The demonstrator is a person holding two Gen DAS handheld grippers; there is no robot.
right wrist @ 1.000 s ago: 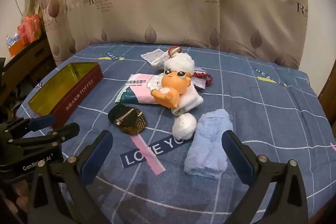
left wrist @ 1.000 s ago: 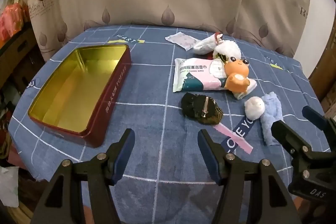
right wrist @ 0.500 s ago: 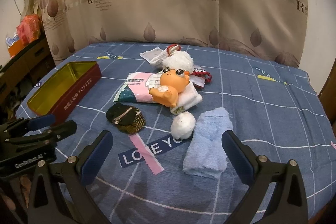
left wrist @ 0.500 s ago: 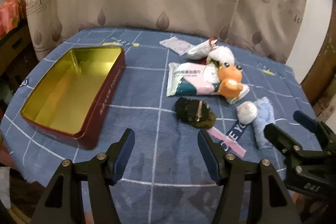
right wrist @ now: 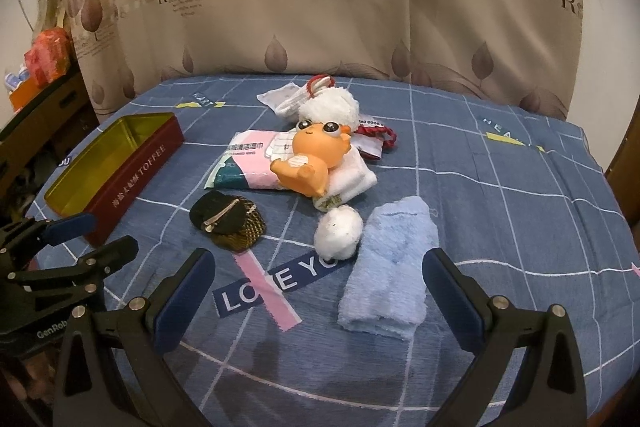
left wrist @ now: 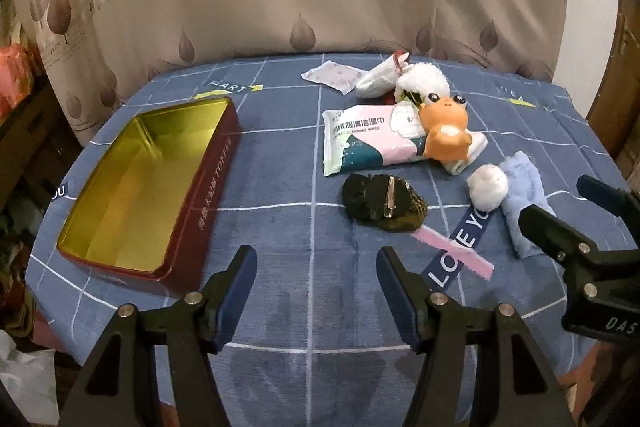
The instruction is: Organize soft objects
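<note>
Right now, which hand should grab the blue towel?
Probably the right. The right gripper is open with the blue towel just ahead of its fingers; the left gripper faces bare cloth nearer the tin.

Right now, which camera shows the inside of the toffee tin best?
The left wrist view: it looks down into the toffee tin, showing its whole gold floor with nothing in it. The right wrist view catches the toffee tin side-on at the left, mostly its red lettered wall.
</note>
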